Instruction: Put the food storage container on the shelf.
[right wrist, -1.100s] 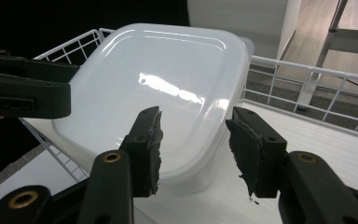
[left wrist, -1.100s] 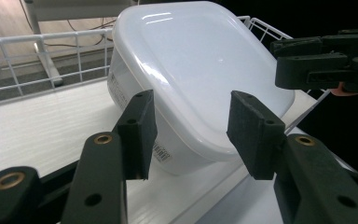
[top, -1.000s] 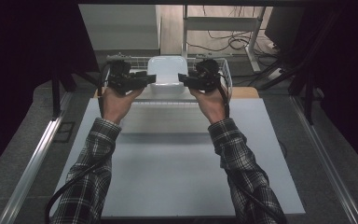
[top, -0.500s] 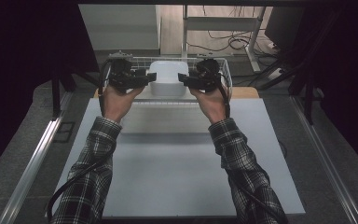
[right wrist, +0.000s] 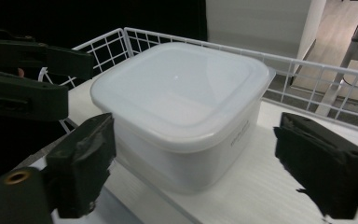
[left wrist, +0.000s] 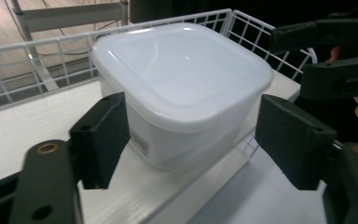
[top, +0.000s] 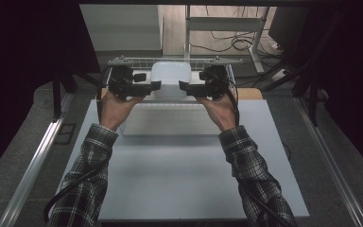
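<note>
A white lidded plastic tub (top: 170, 74) is seen standing shut inside a white wire basket (top: 123, 61), its contents hidden by the lid. It is flanked by the left gripper (top: 157, 86) and the right gripper (top: 183, 86), whose jaws have just been opened and stand released, clear of the tub's corners.

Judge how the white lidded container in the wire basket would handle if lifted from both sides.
The white lidded container looks like rigid plastic, so probably stiff. Its smooth, glossy walls may be slippery. It sits broad and flat-based on the wire basket shelf, so unlikely to roll or tip. Weight is unclear; contents are hidden.
</note>
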The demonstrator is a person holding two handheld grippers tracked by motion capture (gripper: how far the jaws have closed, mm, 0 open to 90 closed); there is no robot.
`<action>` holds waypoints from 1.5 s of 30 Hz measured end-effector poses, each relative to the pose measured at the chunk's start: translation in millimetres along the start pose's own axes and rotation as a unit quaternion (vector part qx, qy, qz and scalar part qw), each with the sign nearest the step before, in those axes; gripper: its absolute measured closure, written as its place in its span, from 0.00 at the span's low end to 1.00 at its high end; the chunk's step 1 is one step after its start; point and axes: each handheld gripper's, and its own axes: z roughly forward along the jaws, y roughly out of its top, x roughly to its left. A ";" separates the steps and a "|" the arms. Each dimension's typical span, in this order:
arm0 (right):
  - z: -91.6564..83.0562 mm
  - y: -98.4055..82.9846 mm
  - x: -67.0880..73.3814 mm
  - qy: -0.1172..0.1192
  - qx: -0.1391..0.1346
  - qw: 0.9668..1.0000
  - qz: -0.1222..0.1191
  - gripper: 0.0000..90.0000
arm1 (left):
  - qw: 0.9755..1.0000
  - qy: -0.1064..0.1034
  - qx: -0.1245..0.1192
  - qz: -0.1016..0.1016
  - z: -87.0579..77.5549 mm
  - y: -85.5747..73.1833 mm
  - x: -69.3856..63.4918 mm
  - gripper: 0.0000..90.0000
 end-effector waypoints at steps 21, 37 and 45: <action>-10.5 -31.5 3.8 0.010 0.022 0.999 -0.028 0.03 | 0.999 -0.018 0.024 0.034 -7.3 -38.1 -11.2 0.08; -29.1 -55.3 17.5 0.024 0.024 0.998 -0.051 0.03 | 0.998 -0.027 0.023 0.057 -18.2 -76.4 -26.1 0.07; -39.1 -80.3 27.0 0.037 0.036 0.996 -0.068 0.02 | 0.997 -0.037 0.027 0.063 -21.3 -99.2 -38.0 0.06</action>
